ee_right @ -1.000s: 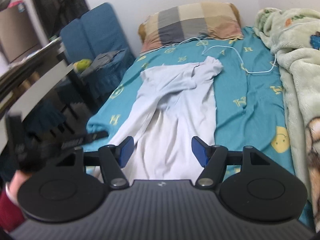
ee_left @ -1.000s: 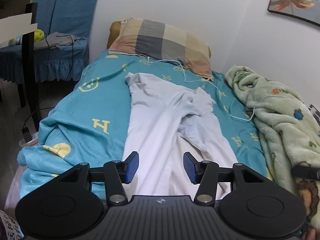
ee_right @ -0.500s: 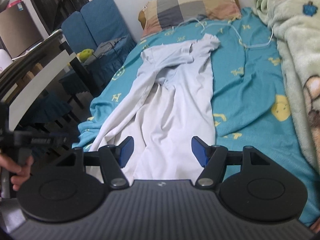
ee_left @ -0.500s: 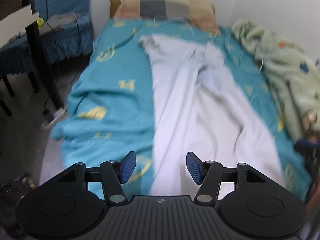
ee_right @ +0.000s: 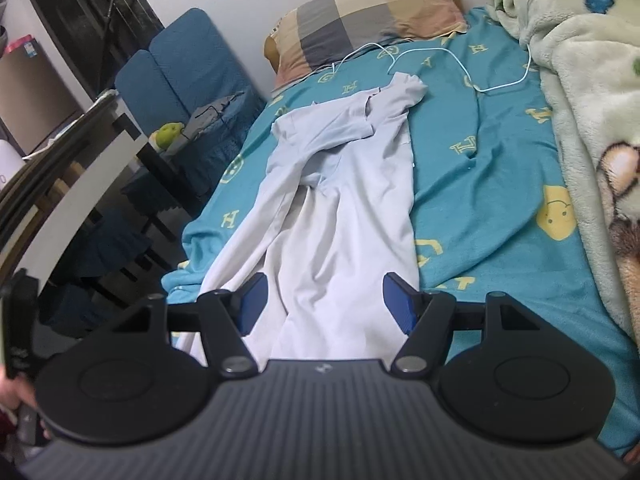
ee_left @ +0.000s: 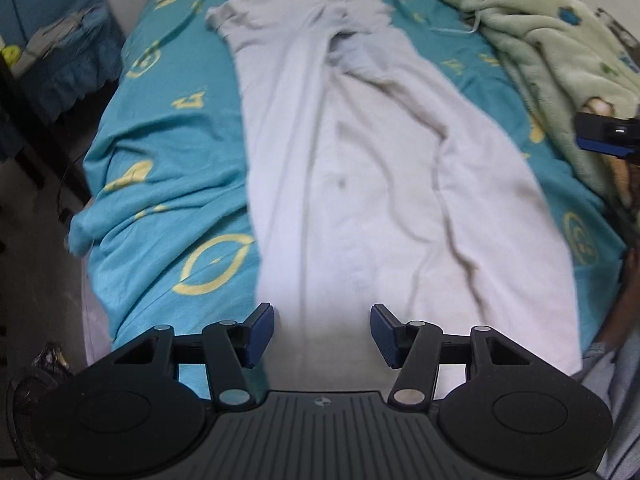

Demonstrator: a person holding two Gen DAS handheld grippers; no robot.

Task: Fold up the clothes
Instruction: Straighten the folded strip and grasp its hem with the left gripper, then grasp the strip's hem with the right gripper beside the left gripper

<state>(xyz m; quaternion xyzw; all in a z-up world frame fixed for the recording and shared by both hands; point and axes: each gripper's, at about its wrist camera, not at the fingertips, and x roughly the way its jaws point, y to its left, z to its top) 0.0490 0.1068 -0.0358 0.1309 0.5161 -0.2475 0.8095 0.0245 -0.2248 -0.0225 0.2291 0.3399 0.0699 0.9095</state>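
A white shirt [ee_left: 360,168] lies spread on the bed [ee_left: 168,152], over the turquoise sheet, its long axis running from the near edge of the bed toward the checked pillow [ee_right: 372,12] at the far end. The collar and a folded-over sleeve are at the far end; the hem is nearest, and in the right wrist view it looks to hang over the near edge.

The left gripper [ee_left: 322,336] points steeply down over the near left part of the shirt, its jaws apart with nothing between them; the shirt's left edge runs away from just inside the left jaw. The right gripper [ee_right: 320,304] looks along the shirt at a shallower angle, jaws apart and empty, with the hem area directly ahead and below.

The shirt lies lengthwise ahead of both grippers, so the near hem is what either can reach first. The left one appears closer to the cloth and lined up on the left edge; the right one sits toward the right edge. A green fleece blanket [ee_right: 592,100] is bunched along the right side of the bed, clear of the shirt.
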